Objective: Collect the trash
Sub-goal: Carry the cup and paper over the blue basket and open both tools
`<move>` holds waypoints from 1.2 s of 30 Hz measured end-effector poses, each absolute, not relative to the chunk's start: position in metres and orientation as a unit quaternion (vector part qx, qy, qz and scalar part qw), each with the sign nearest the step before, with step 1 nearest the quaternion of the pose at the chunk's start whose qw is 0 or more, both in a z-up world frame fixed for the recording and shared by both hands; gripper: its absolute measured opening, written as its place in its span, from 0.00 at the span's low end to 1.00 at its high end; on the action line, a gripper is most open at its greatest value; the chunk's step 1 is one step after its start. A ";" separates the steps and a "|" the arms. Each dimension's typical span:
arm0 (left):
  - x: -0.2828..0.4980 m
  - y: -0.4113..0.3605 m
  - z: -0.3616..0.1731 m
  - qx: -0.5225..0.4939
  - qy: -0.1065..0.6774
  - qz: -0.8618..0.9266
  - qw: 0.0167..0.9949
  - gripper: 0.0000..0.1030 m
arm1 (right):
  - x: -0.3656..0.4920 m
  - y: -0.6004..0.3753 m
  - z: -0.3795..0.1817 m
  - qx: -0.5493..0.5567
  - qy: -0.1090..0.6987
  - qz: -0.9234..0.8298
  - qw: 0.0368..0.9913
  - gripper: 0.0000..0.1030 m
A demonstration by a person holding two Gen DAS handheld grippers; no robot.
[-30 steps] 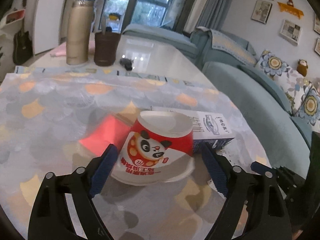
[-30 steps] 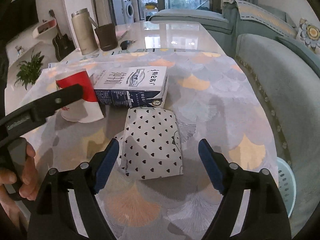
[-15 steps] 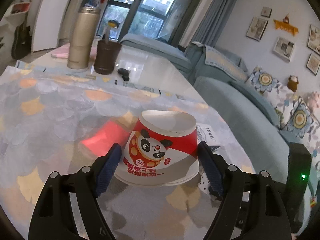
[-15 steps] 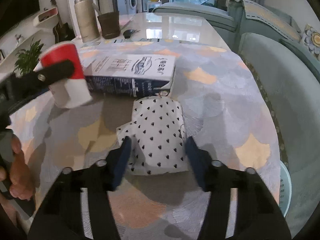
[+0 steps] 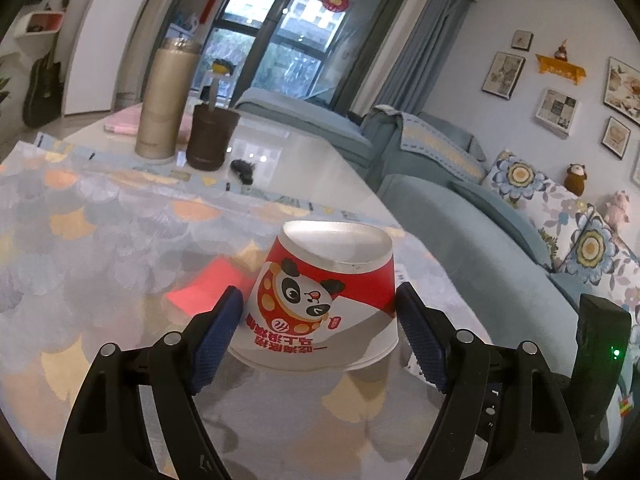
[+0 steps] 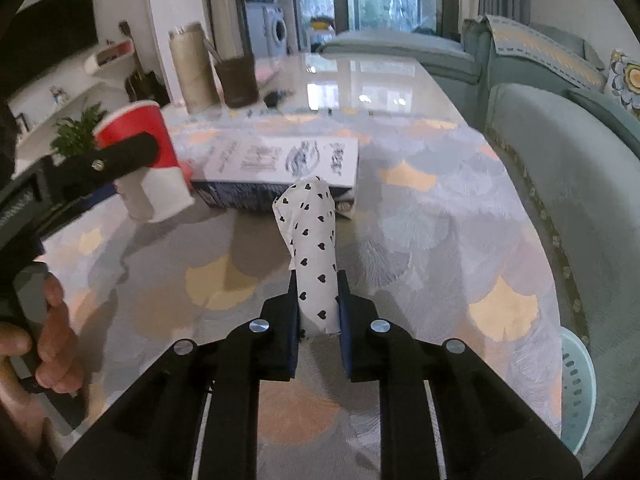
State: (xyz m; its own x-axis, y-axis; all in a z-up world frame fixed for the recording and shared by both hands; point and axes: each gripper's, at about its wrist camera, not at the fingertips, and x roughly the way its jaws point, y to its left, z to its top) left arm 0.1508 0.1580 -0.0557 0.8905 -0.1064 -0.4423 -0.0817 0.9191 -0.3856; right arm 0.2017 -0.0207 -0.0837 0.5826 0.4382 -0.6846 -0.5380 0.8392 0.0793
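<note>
Presently, right claw is pinching the crumpled heart-dotted white paper wrapper over the tabletop; left claw is clasping the upturned red panda paper cup, lifted. Best keeping both squeezes gentle while carrying binward.

Living room with a glossy table and blue-grey sofas

A dark-framed glass door with red hangings lets in daylight; framed pictures dot the pale wall above the blue-grey fabric sofa with floral cushions.
</note>
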 end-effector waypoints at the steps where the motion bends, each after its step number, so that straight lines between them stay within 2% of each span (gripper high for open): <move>1: 0.149 0.156 -0.053 -0.199 0.226 -0.010 0.954 0.74 | 0.200 -0.023 -0.082 -0.064 0.359 0.280 0.888 0.13; 6: 0.145 0.139 -0.043 -0.182 0.210 -0.029 0.960 0.74 | 0.198 -0.045 -0.073 -0.025 0.341 0.278 0.898 0.13; 13: 0.146 0.101 -0.032 -0.170 0.220 -0.076 0.958 0.74 | 0.192 -0.097 -0.048 -0.032 0.292 0.195 0.936 0.13; 21: 0.155 0.023 -0.019 -0.149 0.226 -0.149 0.951 0.74 | 0.172 -0.187 -0.021 0.007 0.264 0.100 0.959 0.13; 29: 0.168 -0.058 -0.025 -0.126 0.244 -0.214 0.937 0.74 | 0.161 -0.259 -0.044 0.042 0.290 0.038 0.955 0.13; 36: 0.186 -0.114 -0.055 -0.099 0.290 -0.248 0.919 0.74 | 0.176 -0.295 -0.084 0.075 0.336 -0.008 0.939 0.13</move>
State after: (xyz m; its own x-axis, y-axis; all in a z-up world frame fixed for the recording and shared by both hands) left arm 0.1859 -0.1142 -0.0553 0.7091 -0.5134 -0.4833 0.3989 0.8573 -0.3255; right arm 0.1759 -0.2953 -0.0842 0.7740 0.0351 -0.6322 0.0655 0.9887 0.1350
